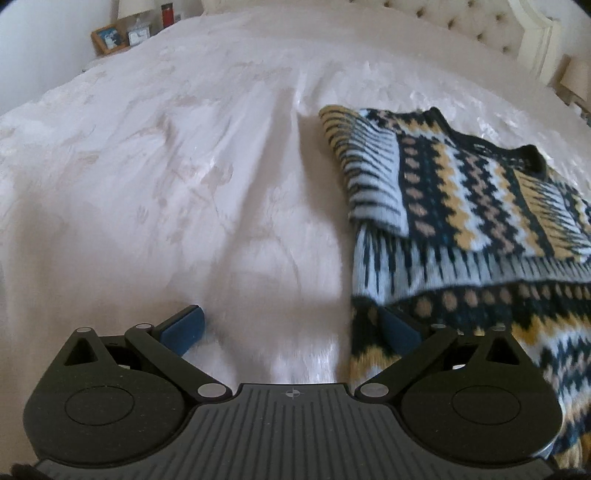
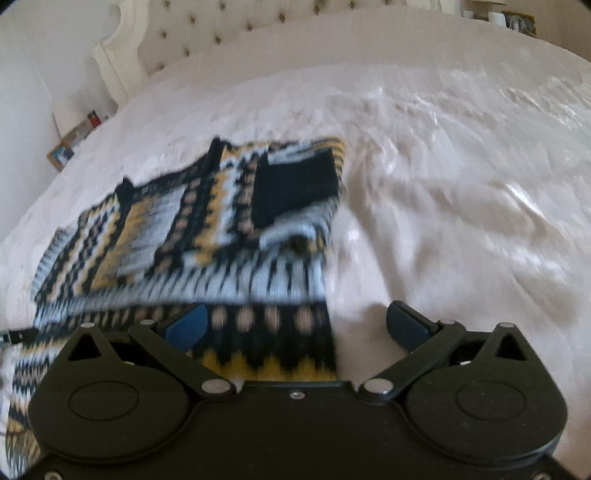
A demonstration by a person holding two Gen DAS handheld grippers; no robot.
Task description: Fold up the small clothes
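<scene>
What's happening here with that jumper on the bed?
A person holding a gripper in each hand is folding a patterned knit sweater in black, yellow and pale blue on a white bedspread. Its sleeves are already folded in over the body. The left gripper and right gripper are both open at the sweater's near bottom corners, one on each side, neither gripping fabric yet.

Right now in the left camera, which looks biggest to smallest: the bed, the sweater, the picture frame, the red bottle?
1. bed
2. sweater
3. picture frame
4. red bottle

The frame and bottle sit far away, so they may only look tiny.
</scene>
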